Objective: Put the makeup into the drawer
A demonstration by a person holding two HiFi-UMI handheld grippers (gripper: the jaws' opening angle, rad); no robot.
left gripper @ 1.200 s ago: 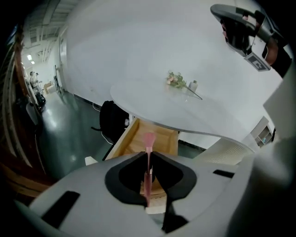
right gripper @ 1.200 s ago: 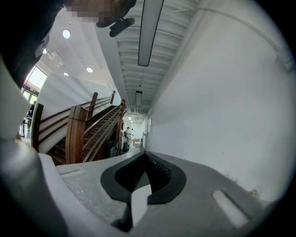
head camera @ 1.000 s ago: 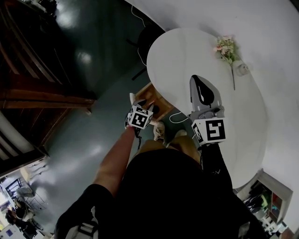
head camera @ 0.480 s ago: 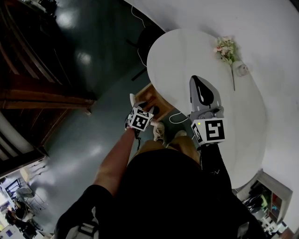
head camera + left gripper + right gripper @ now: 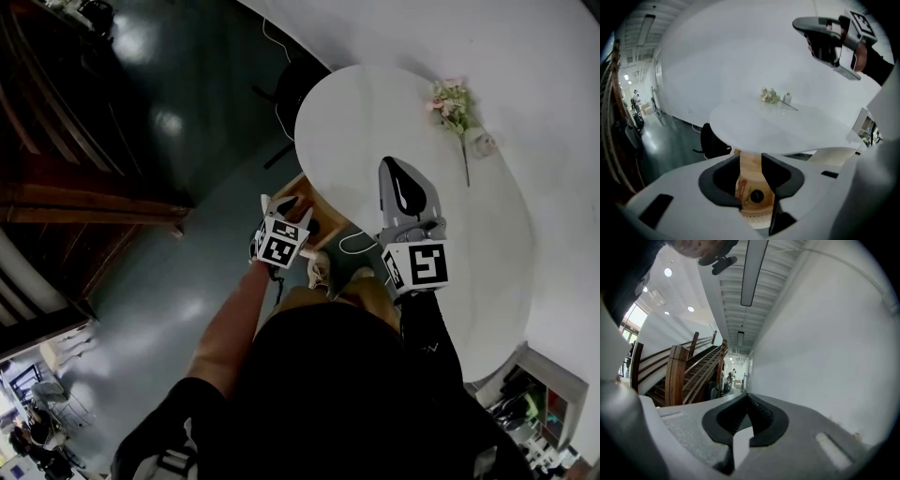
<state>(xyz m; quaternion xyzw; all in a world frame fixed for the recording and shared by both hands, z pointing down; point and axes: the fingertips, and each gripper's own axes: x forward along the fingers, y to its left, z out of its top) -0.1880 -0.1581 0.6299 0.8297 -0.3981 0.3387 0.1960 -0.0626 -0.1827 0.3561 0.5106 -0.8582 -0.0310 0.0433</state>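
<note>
makeup (image 5: 756, 196) looks already down in the drawer (image 5: 751, 173): a round black piece, with a reddish tube (image 5: 740, 186) just beside it, both lying on the wood floor of the open drawer that sticks out from under the edge of the white table (image 5: 375, 112). left gripper (image 5: 277, 206) hangs above it, angled down, jaws apart, nothing pinched between them, only the drawer contents showing through the gap. can't tell if more pieces sit further to the sides, the jaws cover that. right gripper (image 5: 401, 167) is out over the tabletop, held level, jaws together and empty, well apart from the drawer. table itself carries just a sprig of flowers (image 5: 450, 98) and a small pale jar (image 5: 483, 142) near it at the far side, no makeup i can spot up there. my read: the placing step is done or close to it, release complete, so this is the clear-out phase. next move probably calls for getting the left gripper clear of the drawer without clipping the table lip just above it, then either pushing the drawer shut, if that's wanted, or going for another item if one exists out of view. risk looks low, mainly nudging the makeup or catching the table edge.
</note>
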